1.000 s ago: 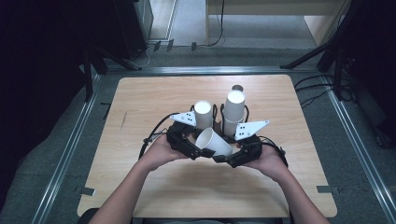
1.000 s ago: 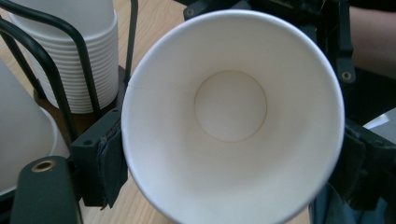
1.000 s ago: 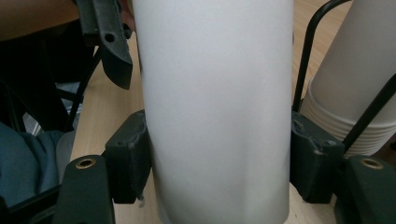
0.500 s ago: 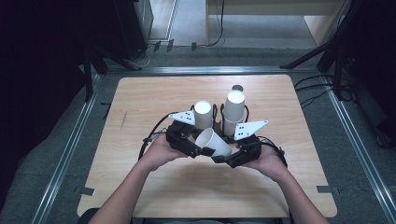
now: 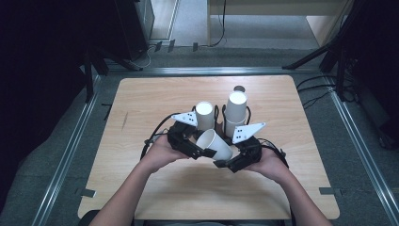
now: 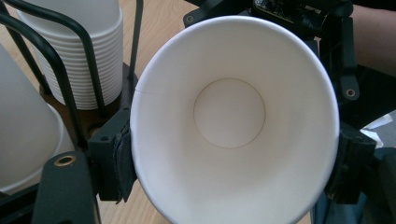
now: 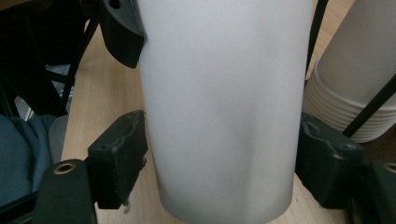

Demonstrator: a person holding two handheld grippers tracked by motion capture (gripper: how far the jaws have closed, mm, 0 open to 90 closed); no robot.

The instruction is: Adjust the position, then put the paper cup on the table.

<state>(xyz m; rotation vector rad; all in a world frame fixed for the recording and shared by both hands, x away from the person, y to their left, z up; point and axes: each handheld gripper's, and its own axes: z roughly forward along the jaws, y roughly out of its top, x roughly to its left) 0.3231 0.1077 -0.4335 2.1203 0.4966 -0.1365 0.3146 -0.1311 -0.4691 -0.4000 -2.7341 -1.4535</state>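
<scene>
Listing, largest first. Surface point(image 5: 141, 197): bare wood, open room at the near edge and at both sides; far middle taken.

Stacks: left stack point(image 5: 204, 115) and right stack point(image 5: 235, 110) of nested cups, upside down in wire racks point(image 6: 70, 84), just behind the hands. The rack wires look likely to snag.

Cup point(image 5: 214, 143): single, white paper, on its side above the surface, between both grippers, mouth toward the left one. Judged light, thin-walled, easily crushed and somewhat slick. The rolled rim and base are the stiffest places to hold; the mid-wall would dent.

Left gripper point(image 5: 203, 151): jaws pinching the cup across its rim.

Right gripper point(image 5: 222, 164): jaws just opened, now spread astride the cup's body, not squeezing.
</scene>
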